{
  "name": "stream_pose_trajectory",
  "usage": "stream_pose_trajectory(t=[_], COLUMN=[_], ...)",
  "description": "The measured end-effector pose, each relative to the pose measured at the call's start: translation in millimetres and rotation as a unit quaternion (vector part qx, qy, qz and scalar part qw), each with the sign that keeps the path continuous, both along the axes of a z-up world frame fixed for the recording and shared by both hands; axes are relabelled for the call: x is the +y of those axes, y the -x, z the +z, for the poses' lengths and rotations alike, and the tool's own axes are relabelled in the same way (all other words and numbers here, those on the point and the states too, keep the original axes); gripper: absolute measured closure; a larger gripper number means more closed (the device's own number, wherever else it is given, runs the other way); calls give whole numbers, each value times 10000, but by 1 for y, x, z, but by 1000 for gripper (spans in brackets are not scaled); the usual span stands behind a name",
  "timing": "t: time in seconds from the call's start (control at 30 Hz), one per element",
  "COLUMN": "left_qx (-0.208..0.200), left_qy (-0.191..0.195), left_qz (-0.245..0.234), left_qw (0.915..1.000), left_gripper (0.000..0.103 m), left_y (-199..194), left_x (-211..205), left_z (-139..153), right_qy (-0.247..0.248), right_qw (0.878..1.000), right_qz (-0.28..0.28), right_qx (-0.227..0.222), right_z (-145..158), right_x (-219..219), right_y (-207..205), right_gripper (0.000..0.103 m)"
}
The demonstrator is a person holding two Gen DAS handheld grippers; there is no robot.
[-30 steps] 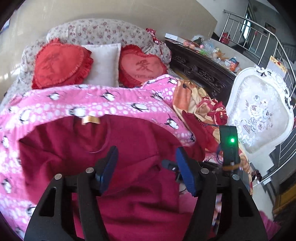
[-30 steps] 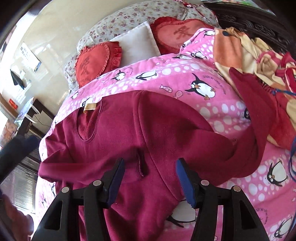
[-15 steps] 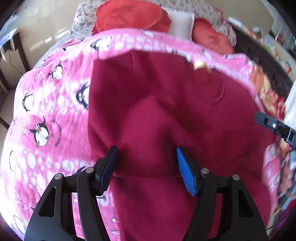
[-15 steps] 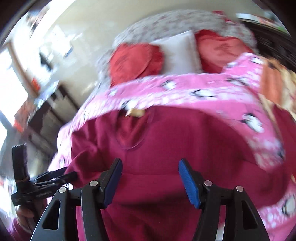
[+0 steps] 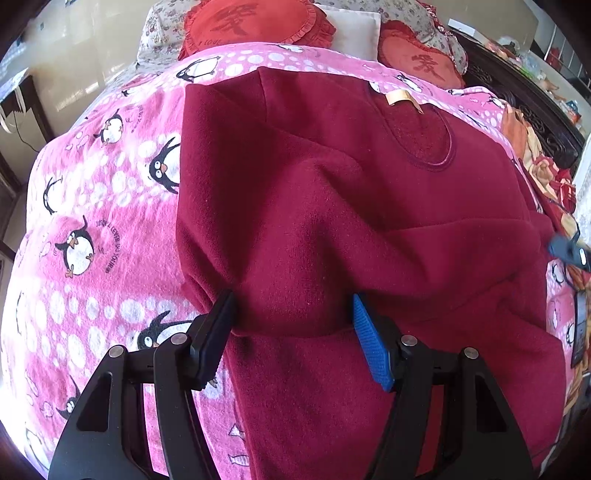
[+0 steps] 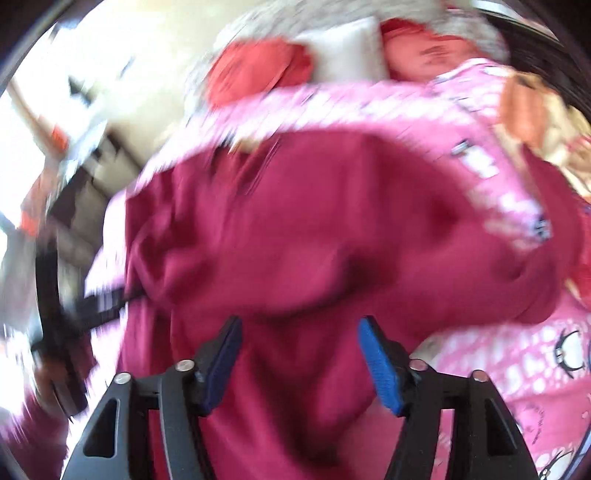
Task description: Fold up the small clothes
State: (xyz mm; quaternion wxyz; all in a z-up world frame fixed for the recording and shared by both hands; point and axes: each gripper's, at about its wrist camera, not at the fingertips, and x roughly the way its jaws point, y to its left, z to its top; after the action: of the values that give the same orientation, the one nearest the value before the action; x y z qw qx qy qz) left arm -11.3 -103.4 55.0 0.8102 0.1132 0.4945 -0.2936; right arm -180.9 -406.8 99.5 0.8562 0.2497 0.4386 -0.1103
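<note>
A dark red sweatshirt (image 5: 351, 192) lies front up on a pink penguin blanket (image 5: 103, 206), its collar with a tan label (image 5: 399, 98) toward the pillows. My left gripper (image 5: 291, 332) is open, its jaws standing on either side of a raised fold of the sweatshirt's left part. In the blurred right wrist view the same sweatshirt (image 6: 314, 229) fills the middle. My right gripper (image 6: 299, 354) is open just above its lower right part. The left gripper shows there as a dark blur (image 6: 55, 314) at the left edge.
Two red heart cushions (image 5: 251, 18) and a white pillow (image 5: 354, 26) lie at the head of the bed. An orange floral cloth (image 5: 539, 162) is bunched at the bed's right side, by dark carved furniture (image 5: 517, 107). A small table (image 5: 14, 96) stands left.
My left gripper has swung from the middle of the sweatshirt to its left side and come down around a fold. My right gripper has moved quickly, now blurred, over the lower right part.
</note>
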Motion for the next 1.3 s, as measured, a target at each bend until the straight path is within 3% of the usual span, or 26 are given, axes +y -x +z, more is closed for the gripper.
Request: stream_pose_trajectory(t=[0.1, 0.13, 0.2, 0.23, 0.27, 0.33, 0.47, 0.57, 0.6, 0.63, 0.67, 0.7, 0.8, 0.9, 1.0, 1.13, 1.3], left_qx=[26, 41, 93, 92, 78, 58, -208, -208, -139, -78, -35, -13, 78, 223, 276, 279, 291], left_qy=[38, 50, 97, 134, 210, 359, 509, 465, 401, 332, 258, 172, -7, -2, 77, 129, 214], left_qz=[52, 67, 98, 137, 186, 255, 488, 574, 580, 586, 590, 600, 749, 972, 1066, 1058, 1045], left_qw=[10000, 10000, 9999, 9998, 9996, 9990, 9973, 9971, 9974, 9977, 9979, 9981, 9972, 9950, 9939, 9939, 9939], left_gripper=[39, 39, 39, 39, 39, 39, 39, 39, 39, 39, 39, 39, 39, 39, 39, 39, 39], left_y=[-1, -3, -4, -4, -5, -6, -7, -11, -13, -14, -15, -17, -22, -30, -32, -32, -34], left_x=[1, 1, 4, 7, 11, 17, 28, 31, 30, 28, 26, 26, 32, 42, 50, 52, 58], left_z=[1, 1, 3, 6, 10, 17, 34, 31, 26, 22, 17, 13, 1, -6, -7, -9, -10], right_qy=[-359, -438, -70, 99, 199, 646, 1374, 1977, 2182, 2274, 2243, 2086, 1669, 1163, 689, 822, 932], right_qw=[9993, 9988, 9988, 9989, 9983, 9958, 9850, 9642, 9616, 9655, 9713, 9772, 9859, 9925, 9939, 9804, 9556], right_qz=[-127, -108, -63, 164, 374, 636, 509, 331, 290, 292, 328, 323, -45, -101, 446, 1494, 2650], right_qx=[1, 189, 472, 434, 406, 90, -916, -1735, -1640, -1235, -721, -241, 38, -366, -744, -983, -892], right_z=[-15, -27, -31, -25, -16, 14, 86, 113, 106, 93, 76, 56, 36, 47, 51, 46, 20], right_x=[-19, -21, -12, -3, 3, 15, 23, 22, 22, 19, 15, 8, -7, -8, 14, 73, 143], right_y=[-24, -36, -51, -56, -60, -61, -47, -24, -20, -21, -24, -21, -5, -3, -33, -109, -191], right_gripper=[32, 33, 47, 76, 87, 89, 89, 86, 79, 47, 26, 26, 26, 26, 26, 52, 53])
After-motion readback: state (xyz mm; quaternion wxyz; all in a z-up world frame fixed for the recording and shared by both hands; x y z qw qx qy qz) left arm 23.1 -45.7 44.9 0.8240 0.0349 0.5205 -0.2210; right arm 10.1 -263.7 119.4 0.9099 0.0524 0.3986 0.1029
